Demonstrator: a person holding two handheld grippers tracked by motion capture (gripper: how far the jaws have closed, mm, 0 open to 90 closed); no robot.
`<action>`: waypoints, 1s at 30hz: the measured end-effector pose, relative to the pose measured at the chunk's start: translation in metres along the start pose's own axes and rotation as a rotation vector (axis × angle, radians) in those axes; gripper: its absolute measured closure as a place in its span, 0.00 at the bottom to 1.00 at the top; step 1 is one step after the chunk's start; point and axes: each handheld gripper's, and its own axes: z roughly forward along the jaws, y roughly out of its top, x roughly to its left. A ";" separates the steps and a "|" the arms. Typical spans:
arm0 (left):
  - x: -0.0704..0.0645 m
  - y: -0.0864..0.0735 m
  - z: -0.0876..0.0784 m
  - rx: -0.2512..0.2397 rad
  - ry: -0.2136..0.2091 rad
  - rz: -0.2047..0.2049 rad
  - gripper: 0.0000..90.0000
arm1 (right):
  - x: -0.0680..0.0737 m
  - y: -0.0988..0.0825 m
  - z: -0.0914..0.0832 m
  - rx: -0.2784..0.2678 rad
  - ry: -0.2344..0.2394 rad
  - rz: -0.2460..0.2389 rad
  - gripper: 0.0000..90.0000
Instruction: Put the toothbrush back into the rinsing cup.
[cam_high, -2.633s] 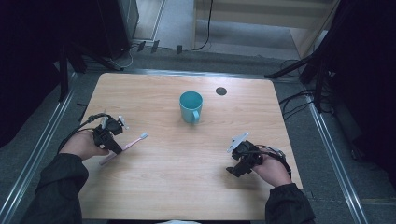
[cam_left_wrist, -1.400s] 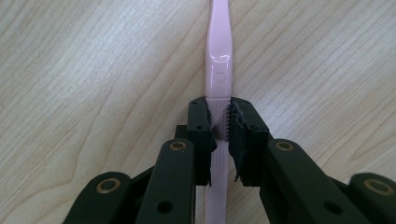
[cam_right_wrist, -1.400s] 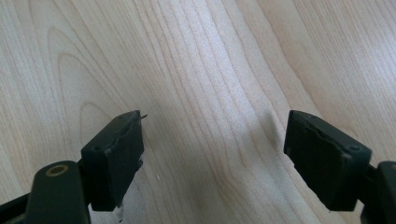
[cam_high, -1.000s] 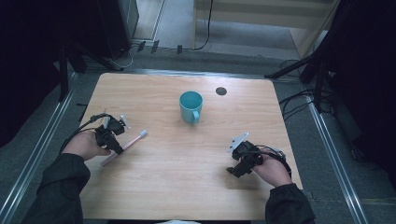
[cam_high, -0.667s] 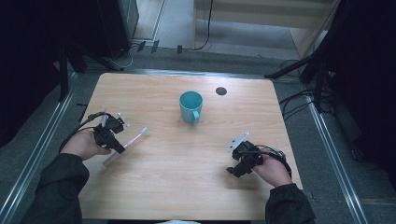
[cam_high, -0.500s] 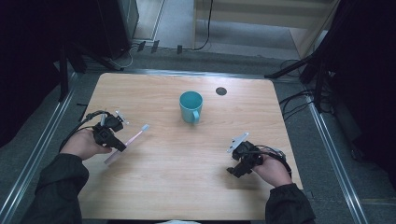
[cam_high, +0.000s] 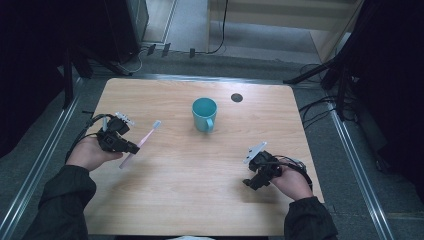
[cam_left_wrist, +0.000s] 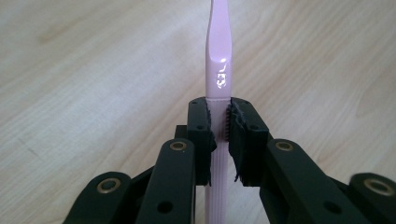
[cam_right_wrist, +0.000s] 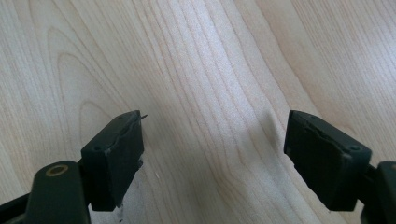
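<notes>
Your left gripper (cam_high: 131, 148), at mid-left of the frame, pinches the pink toothbrush (cam_high: 148, 135), angled toward the teal cup (cam_high: 204, 114) at centre. Your right gripper (cam_high: 248, 183), lower right, rests with jaws spread wide above the table (cam_high: 190, 200).

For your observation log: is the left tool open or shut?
Shut on the toothbrush. In the left gripper view the left tool has both jaws pressed against the pink handle.

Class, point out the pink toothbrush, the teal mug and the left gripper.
pink toothbrush (cam_left_wrist: 218, 60), left gripper view, on its handle.
teal mug (cam_high: 204, 114), high view, on its outer wall.
left gripper (cam_left_wrist: 220, 123), left gripper view, between its fingertips.
</notes>
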 end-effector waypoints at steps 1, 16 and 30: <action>0.001 0.000 -0.001 -0.018 -0.006 -0.008 0.87 | 0.000 0.000 0.000 0.000 0.000 -0.001 0.22; -0.008 0.001 -0.014 -0.220 0.002 -0.039 0.88 | 0.000 0.000 0.000 -0.002 -0.001 0.001 0.22; -0.023 0.000 -0.024 -0.393 0.034 -0.012 0.88 | 0.000 0.001 0.000 -0.006 -0.001 -0.003 0.22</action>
